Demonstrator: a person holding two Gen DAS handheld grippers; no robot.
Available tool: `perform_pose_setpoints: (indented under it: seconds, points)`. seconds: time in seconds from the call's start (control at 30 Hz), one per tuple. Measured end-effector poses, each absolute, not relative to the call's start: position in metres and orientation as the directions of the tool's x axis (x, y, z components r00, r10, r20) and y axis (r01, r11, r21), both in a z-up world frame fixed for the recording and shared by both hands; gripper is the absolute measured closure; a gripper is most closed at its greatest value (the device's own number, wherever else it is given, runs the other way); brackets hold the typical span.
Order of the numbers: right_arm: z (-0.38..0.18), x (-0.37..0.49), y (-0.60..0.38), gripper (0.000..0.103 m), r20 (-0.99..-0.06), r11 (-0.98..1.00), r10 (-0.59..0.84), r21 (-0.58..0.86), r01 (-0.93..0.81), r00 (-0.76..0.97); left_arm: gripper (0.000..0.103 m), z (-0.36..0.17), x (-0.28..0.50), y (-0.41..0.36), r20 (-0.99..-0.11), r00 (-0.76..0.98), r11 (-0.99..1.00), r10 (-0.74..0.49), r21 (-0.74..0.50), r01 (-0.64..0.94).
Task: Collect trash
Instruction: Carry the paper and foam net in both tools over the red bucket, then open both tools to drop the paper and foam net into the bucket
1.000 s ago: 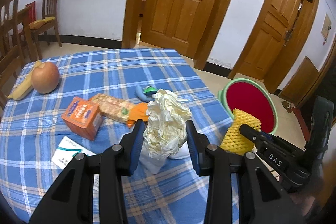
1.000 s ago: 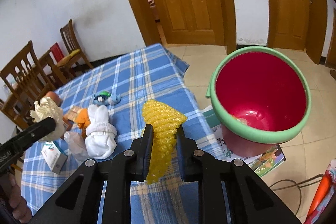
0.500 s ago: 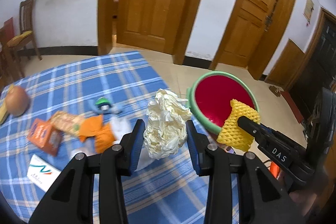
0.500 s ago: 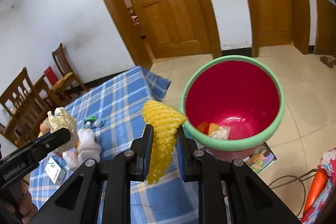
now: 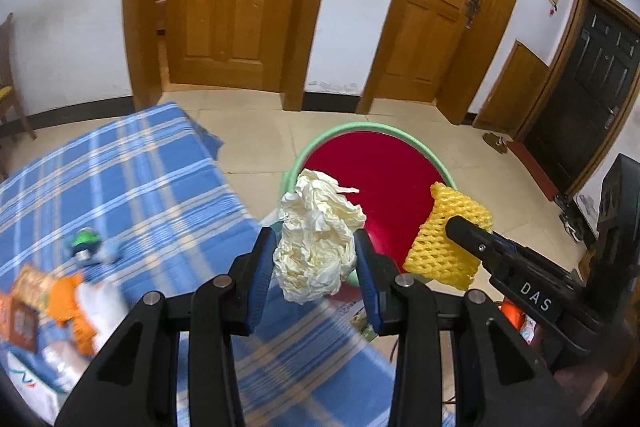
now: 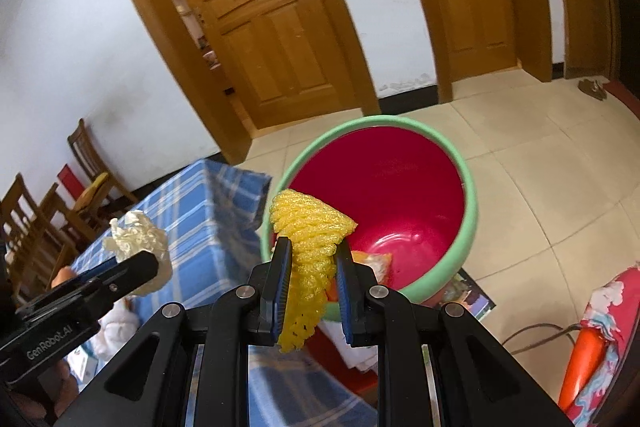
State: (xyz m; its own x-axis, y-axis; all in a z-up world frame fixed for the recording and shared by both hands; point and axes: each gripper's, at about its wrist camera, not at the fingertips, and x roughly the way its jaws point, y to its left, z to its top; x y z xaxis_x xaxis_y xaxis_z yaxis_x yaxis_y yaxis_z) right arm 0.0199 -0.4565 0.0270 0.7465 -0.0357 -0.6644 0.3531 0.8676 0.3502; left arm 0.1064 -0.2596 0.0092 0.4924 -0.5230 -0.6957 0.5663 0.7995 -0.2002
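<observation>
Right wrist view: a yellow foam net [image 6: 308,247] is clamped between the right gripper [image 6: 310,279] fingers, hanging lengthwise downward, with the red bin [image 6: 470,203] just ahead and below — some scraps (seemingly wrappers) already lie inside. A crumpled paper wad [image 5: 316,247] is pinched by the left gripper [image 5: 316,267], held near the bin's rim on the side of the blue checked table [image 5: 140,179]. The right gripper is judged nearer the opening, so the net would likely be dropped first — the wad needs carrying further forward over the rim.
</observation>
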Motion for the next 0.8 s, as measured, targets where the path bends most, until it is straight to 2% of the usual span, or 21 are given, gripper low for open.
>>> perform_pose_setpoints:
  seconds: [0.3, 0.53, 0.6, 0.8]
  points:
    - [0.006, 0.035, -0.487, 0.081, -0.705, 0.84, -0.055, 0.35, 0.415, 0.707, 0.064, -0.016, 0.131, -0.321, -0.747, 0.437, 0.772, -0.501, -0.157, 0.615]
    - [-0.006, 0.043, -0.503, 0.074, -0.724, 0.825, -0.068, 0.346, 0.446, 0.687, 0.063, -0.032, 0.143, -0.352, -0.78, 0.404, 0.761, -0.479, -0.139, 0.634]
    - [-0.008, 0.045, -0.506, 0.071, -0.728, 0.821, -0.063, 0.351, 0.45, 0.682, 0.054, -0.035, 0.146, -0.356, -0.786, 0.402, 0.765, -0.47, -0.136, 0.63]
    - [-0.011, 0.045, -0.514, 0.067, -0.731, 0.81, -0.072, 0.354, 0.467, 0.679, 0.051, -0.037, 0.149, -0.356, -0.79, 0.398, 0.775, -0.467, -0.15, 0.613]
